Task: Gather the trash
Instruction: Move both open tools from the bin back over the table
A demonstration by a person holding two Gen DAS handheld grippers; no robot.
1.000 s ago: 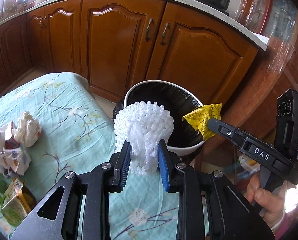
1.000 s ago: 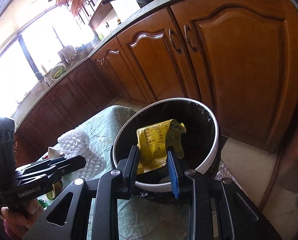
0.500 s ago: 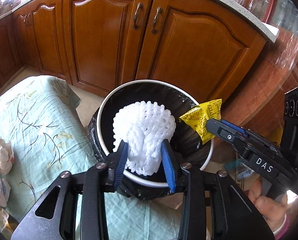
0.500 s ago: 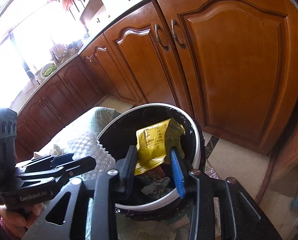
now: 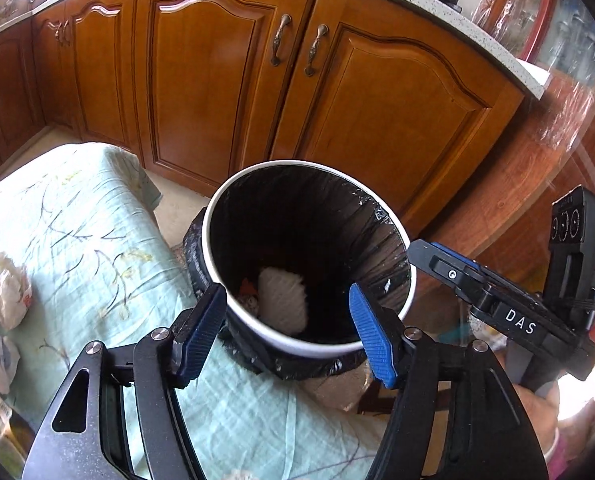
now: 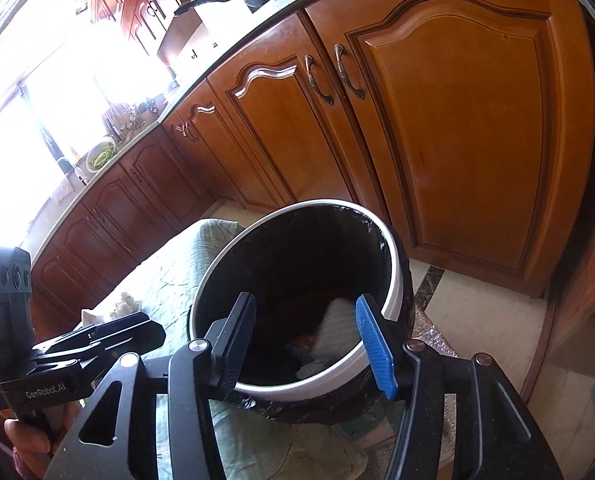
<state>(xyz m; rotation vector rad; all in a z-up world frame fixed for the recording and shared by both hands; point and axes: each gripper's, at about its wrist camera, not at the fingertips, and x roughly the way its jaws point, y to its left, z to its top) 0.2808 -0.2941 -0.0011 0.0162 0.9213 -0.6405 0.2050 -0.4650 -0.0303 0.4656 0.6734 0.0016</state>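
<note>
- White foam net (image 5: 283, 300) lies in round, black-lined trash bin (image 5: 309, 350), below both grippers.
- Left gripper (image 5: 287, 332), right gripper (image 6: 305, 342): jaws spread, empty.

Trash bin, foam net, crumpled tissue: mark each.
trash bin (image 5: 309, 347): left wrist view, near white rim.
foam net (image 5: 283, 304): left wrist view, its middle, inside the bin.
crumpled tissue (image 5: 5, 290): left wrist view, its middle, on the tablecloth.

Black handheld grippers with blue pads
Left gripper (image 5: 287, 330) shows silver screws; right gripper (image 6: 305, 344) is lettered "DAS" in white
</note>
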